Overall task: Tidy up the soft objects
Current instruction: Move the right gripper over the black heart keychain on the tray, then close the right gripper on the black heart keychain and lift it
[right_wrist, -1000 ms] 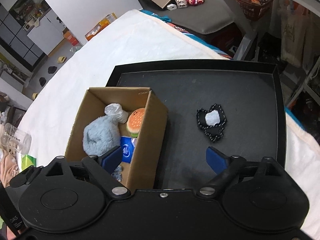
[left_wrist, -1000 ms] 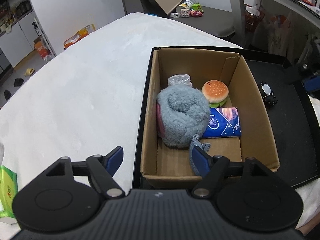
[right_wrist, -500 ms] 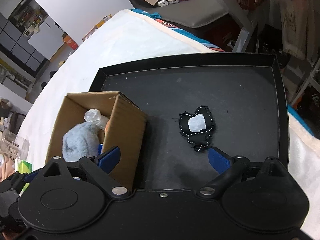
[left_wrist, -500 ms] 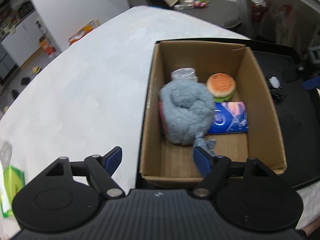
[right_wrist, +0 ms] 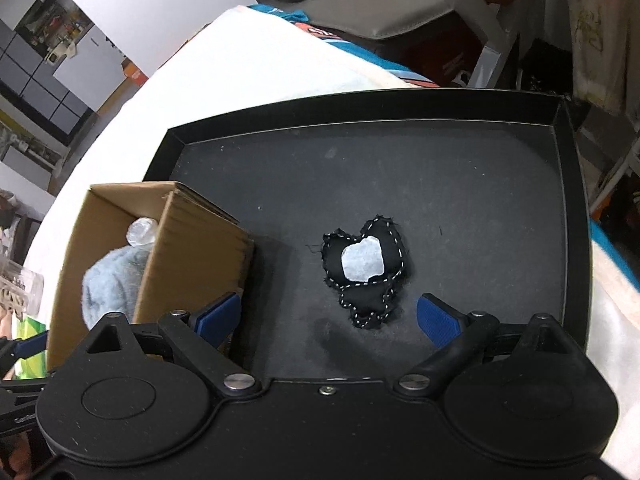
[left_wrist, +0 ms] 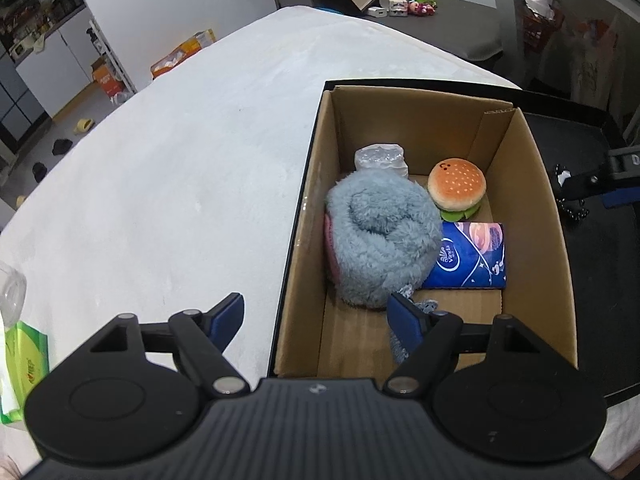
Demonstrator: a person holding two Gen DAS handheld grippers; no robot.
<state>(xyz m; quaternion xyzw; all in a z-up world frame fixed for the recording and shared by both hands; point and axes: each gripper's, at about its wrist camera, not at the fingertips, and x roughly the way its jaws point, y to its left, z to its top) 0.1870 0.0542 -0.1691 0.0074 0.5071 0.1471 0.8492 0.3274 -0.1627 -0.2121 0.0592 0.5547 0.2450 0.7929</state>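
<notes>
From the left wrist, the left gripper [left_wrist: 316, 316] hangs with jaws apart and empty over the near end of the cardboard box [left_wrist: 554, 240], where a grey plush [left_wrist: 380, 236], burger toy [left_wrist: 456, 190] and blue tissue pack [left_wrist: 470, 256] lie. From the right wrist, the right gripper [right_wrist: 328, 318] is spread wide, nothing between its pads, just short of the black heart-shaped pouch [right_wrist: 366, 268] lying on the black tray [right_wrist: 440, 184] beside the box; contact seems absent.

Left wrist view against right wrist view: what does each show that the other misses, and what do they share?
Only the left wrist view shows the plush burger and the blue tissue pack in the cardboard box, plus the left gripper, its jaws open over the box's edge. Only the right wrist view shows the whole black tray and the right gripper, its jaws open around the black heart-shaped pouch. Both show the box, the grey plush toy and the pouch.
</notes>
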